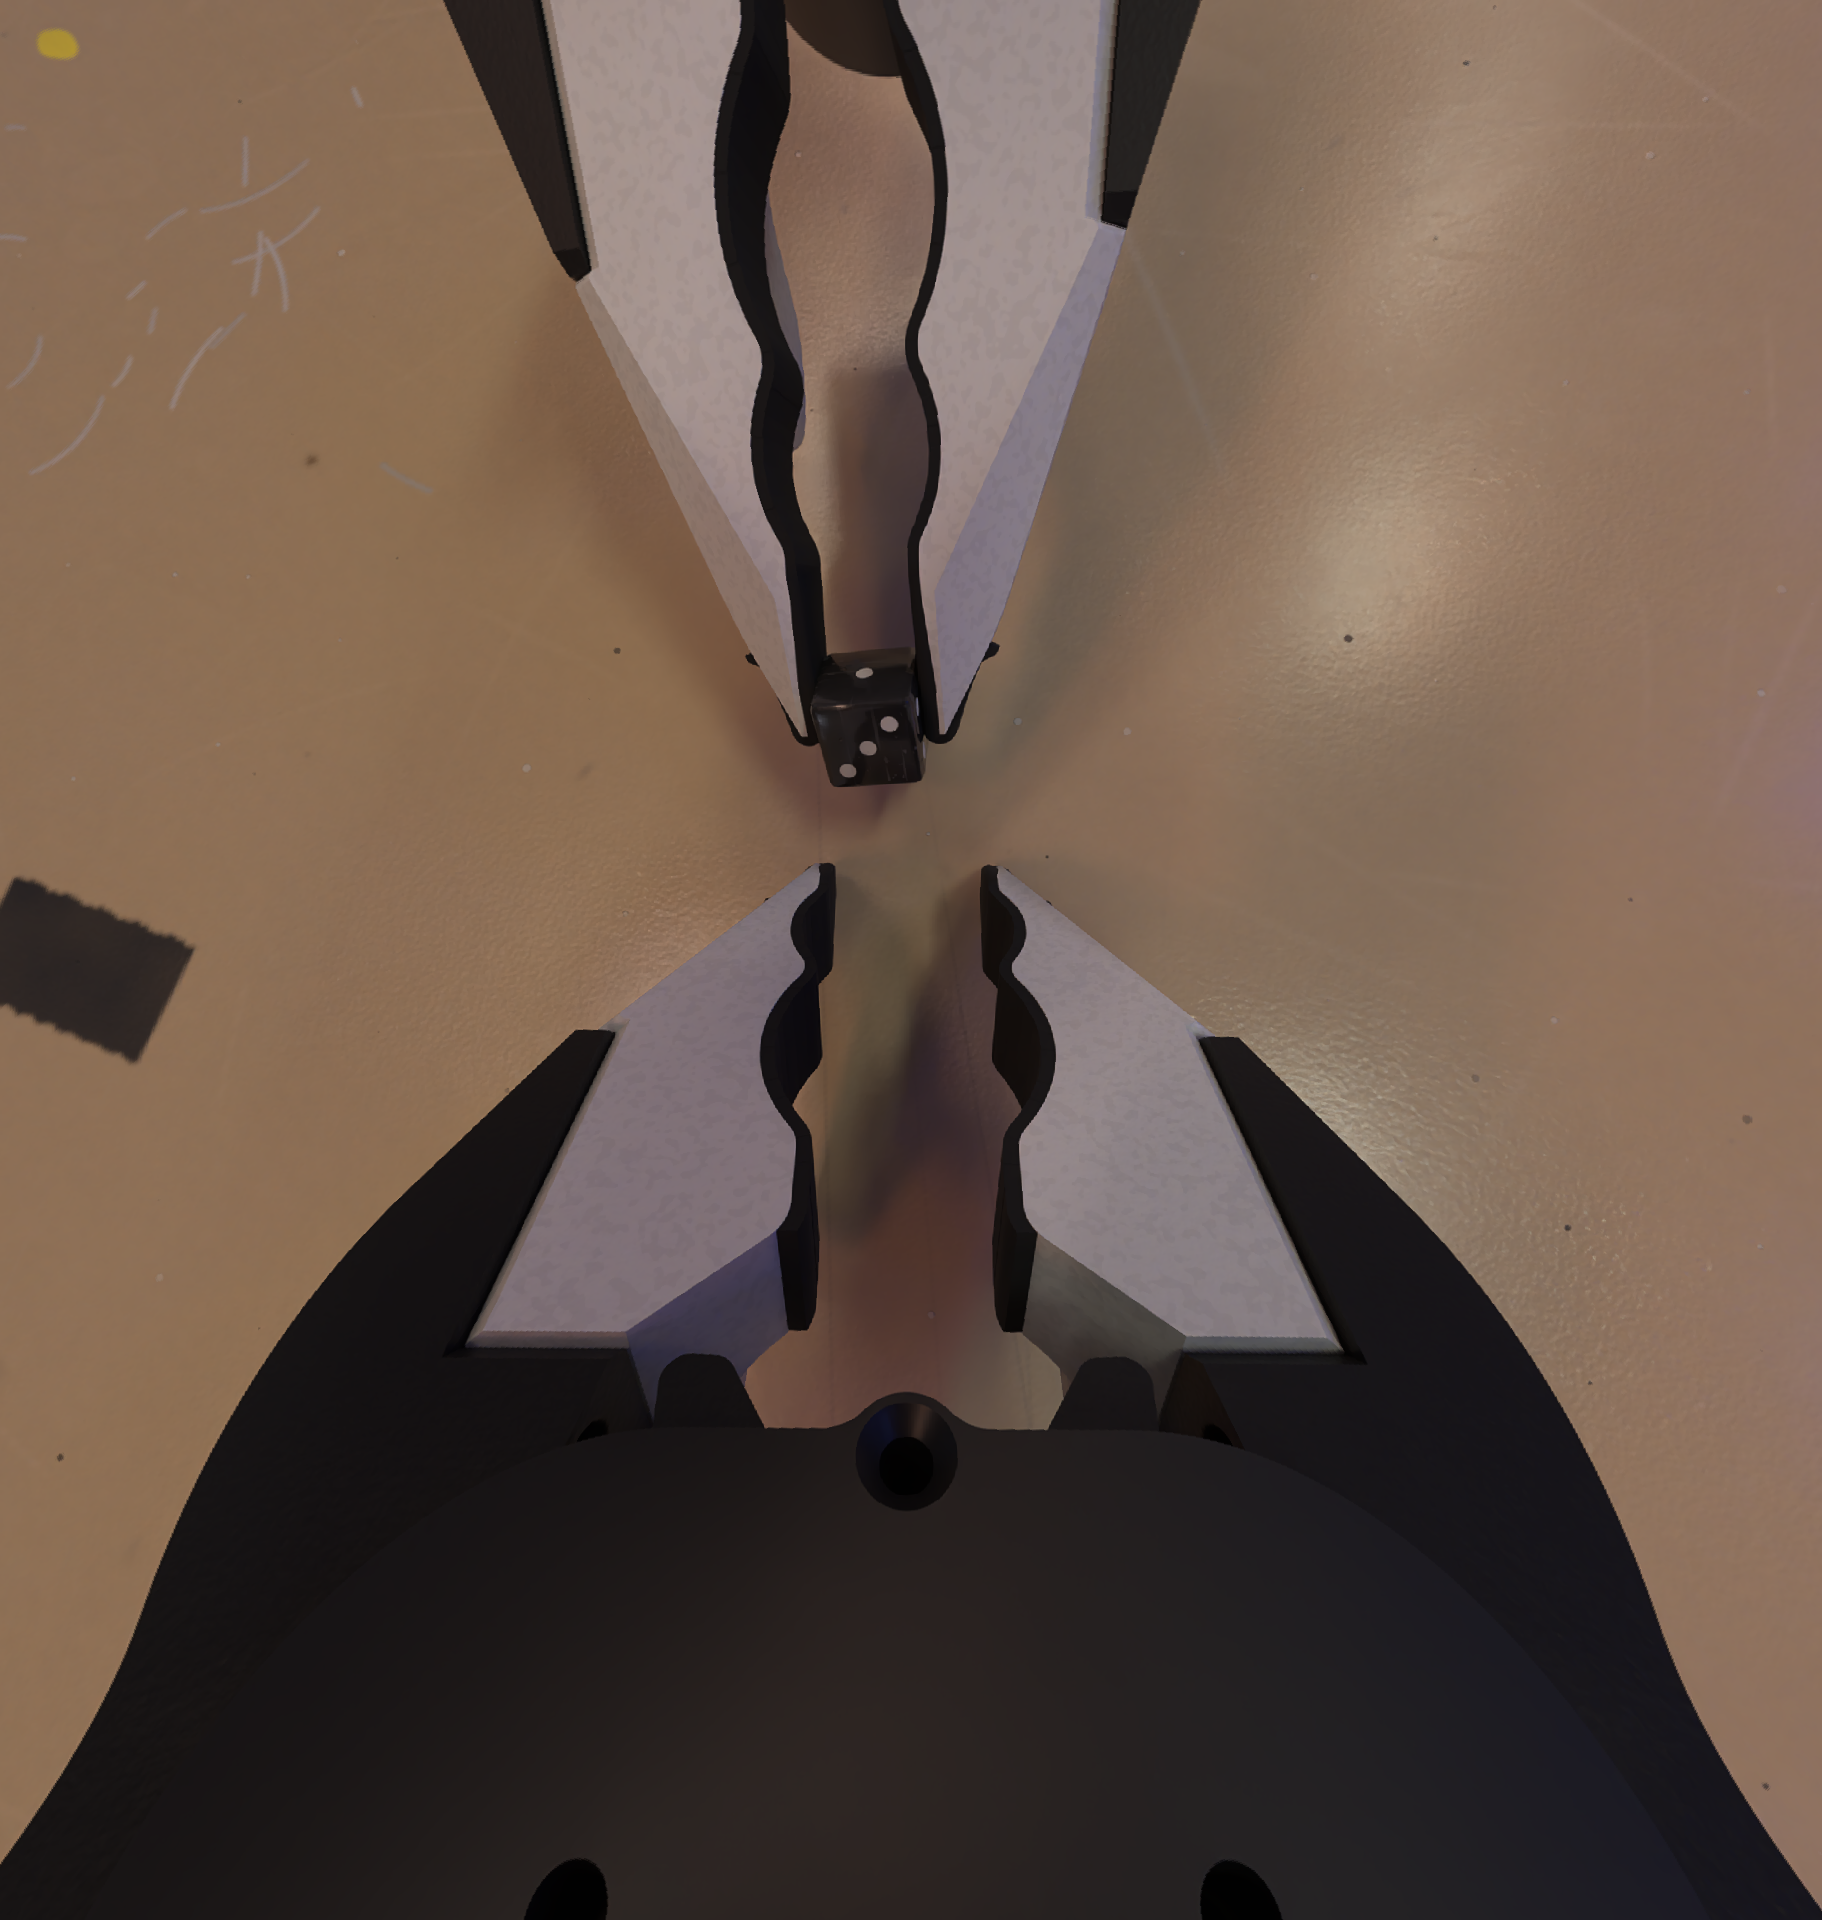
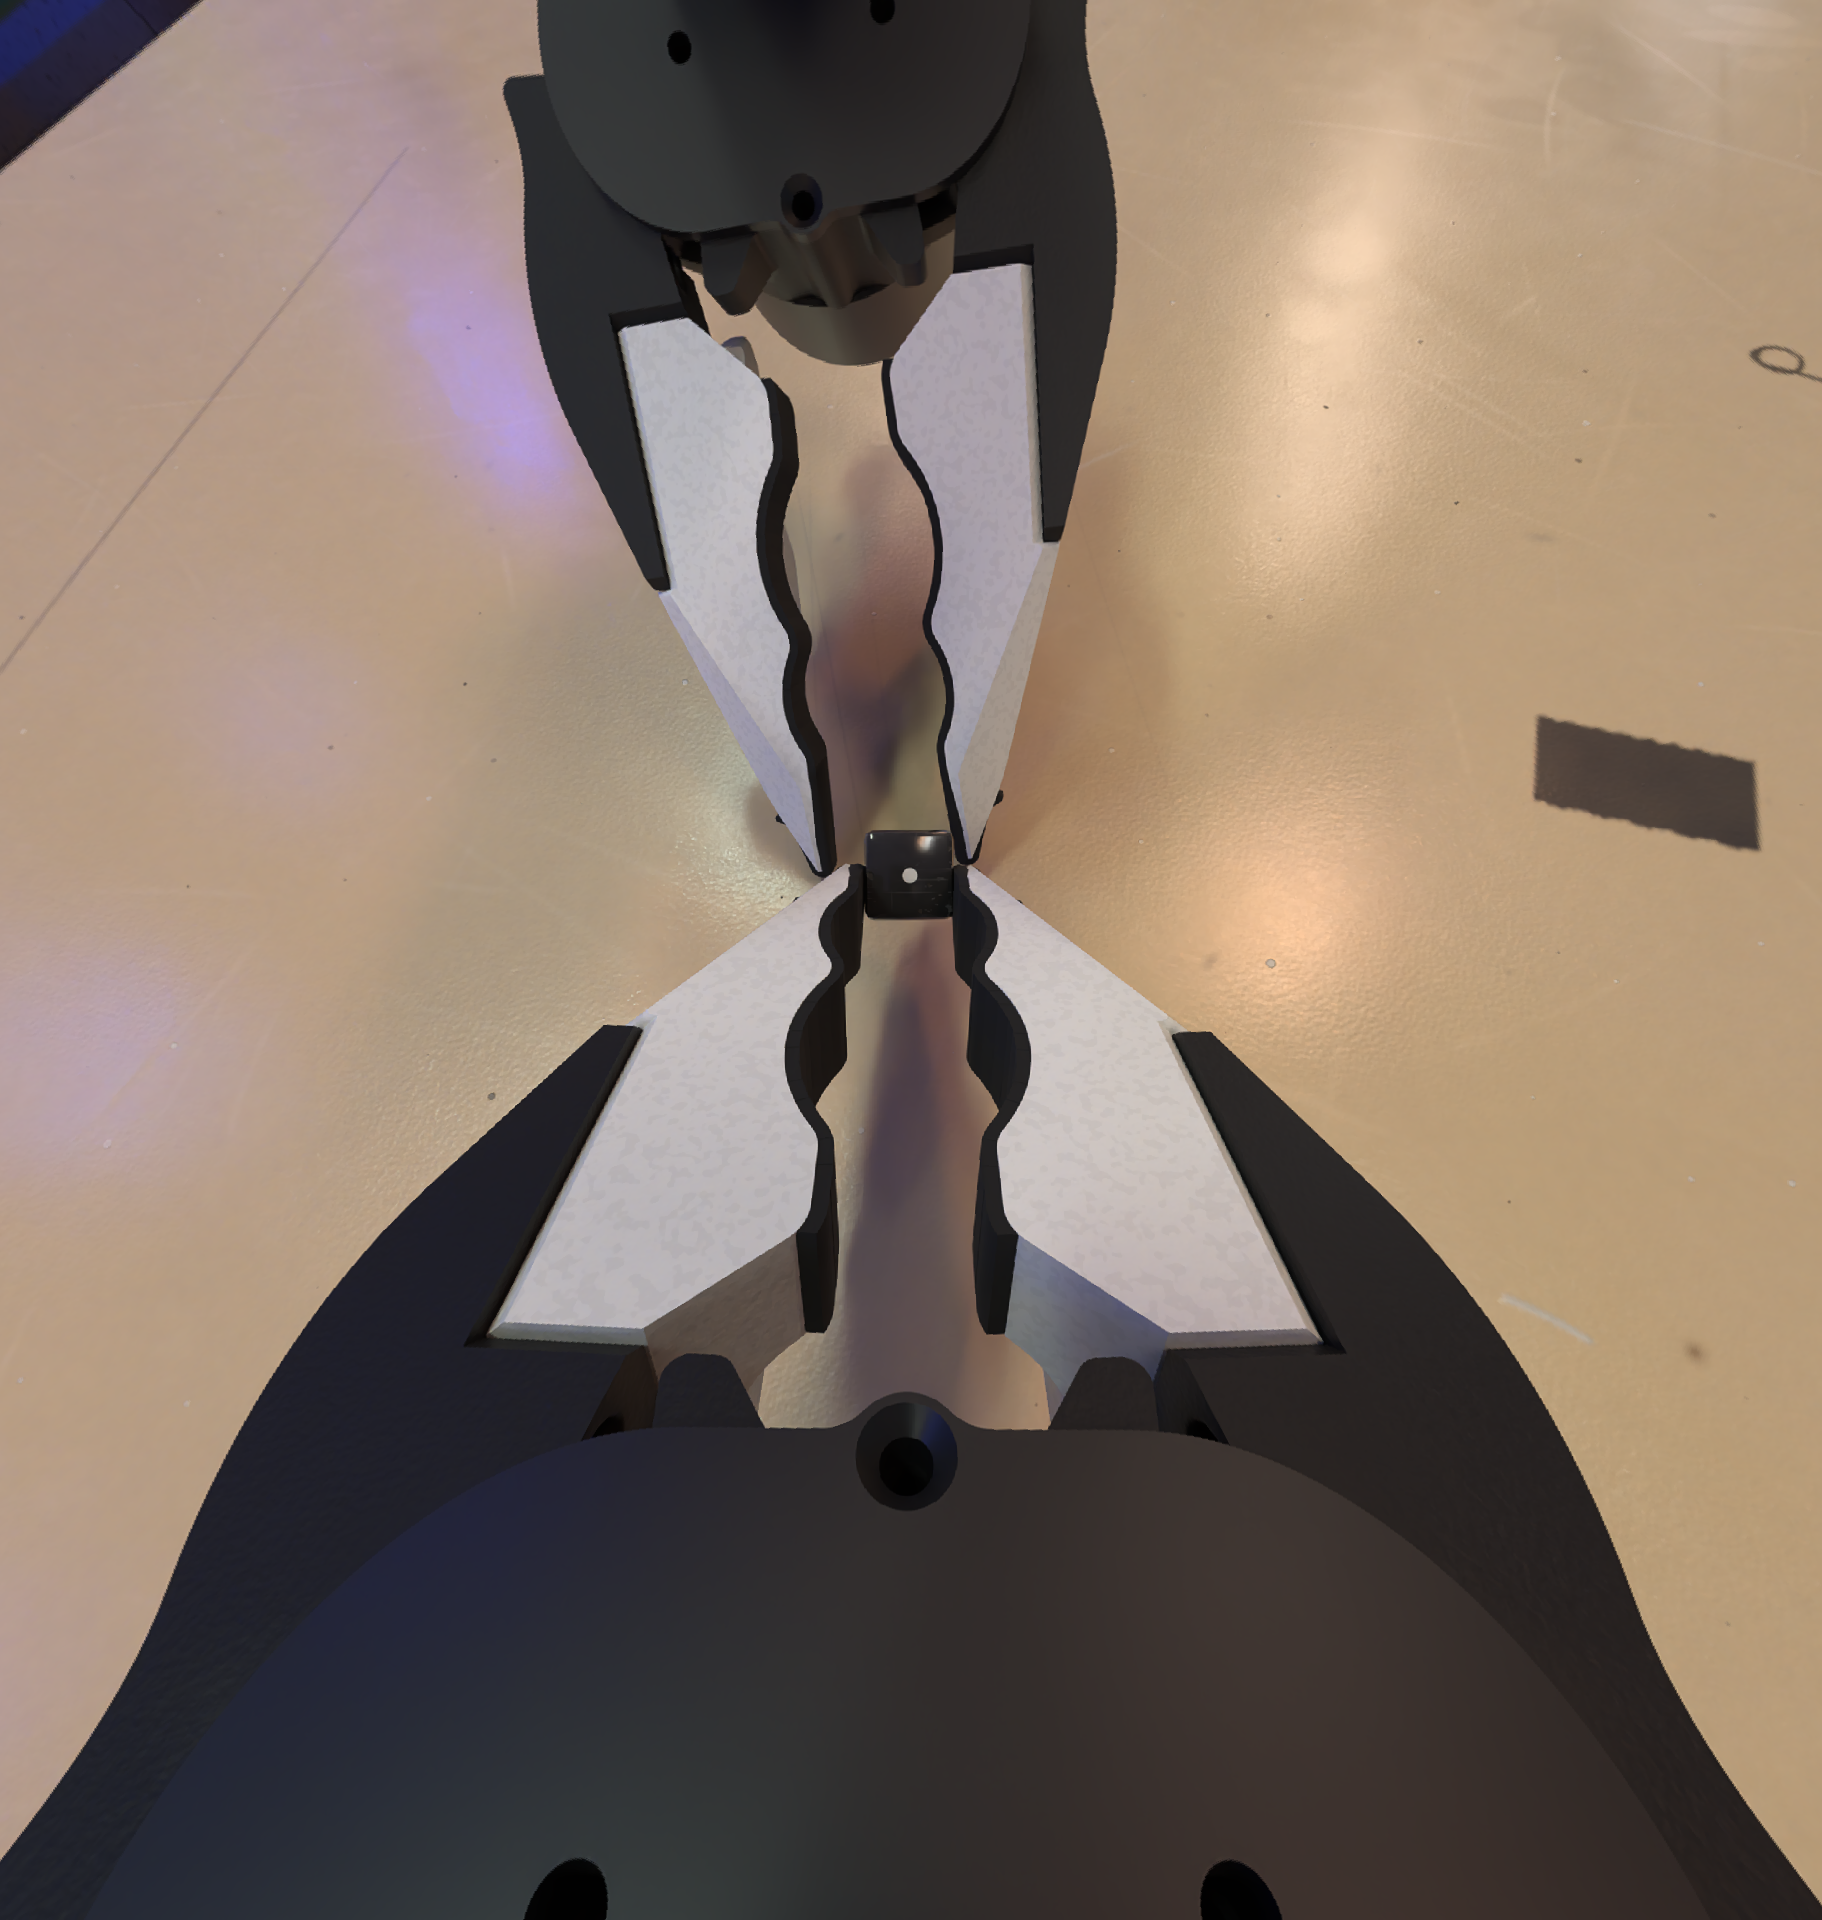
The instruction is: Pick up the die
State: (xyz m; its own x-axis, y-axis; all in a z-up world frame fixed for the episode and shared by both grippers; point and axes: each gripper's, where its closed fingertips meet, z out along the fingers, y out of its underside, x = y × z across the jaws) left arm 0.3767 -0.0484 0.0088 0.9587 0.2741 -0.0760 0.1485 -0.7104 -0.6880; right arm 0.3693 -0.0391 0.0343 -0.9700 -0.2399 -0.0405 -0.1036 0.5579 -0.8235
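Observation:
A small black die (image 1: 867, 727) with white pips sits between the fingertips of my right gripper (image 1: 871, 732), which reaches in from the top of the left wrist view. In the right wrist view the right gripper (image 2: 907, 883) is shut on the die (image 2: 908, 878), just over the tan table; I cannot tell whether the die touches it. My left gripper (image 1: 907, 873) is open and empty. It faces the right gripper tip to tip, a short way from the die. In the right wrist view its tips (image 2: 896, 847) flank the die's far side.
The tan tabletop (image 1: 1406, 727) is scratched and glossy. A dark rectangular patch (image 1: 76, 966) lies left of the left gripper and also shows in the right wrist view (image 2: 1645, 779). A yellow dot (image 1: 57, 44) sits far left. The table's edge (image 2: 13, 114) runs at the upper left.

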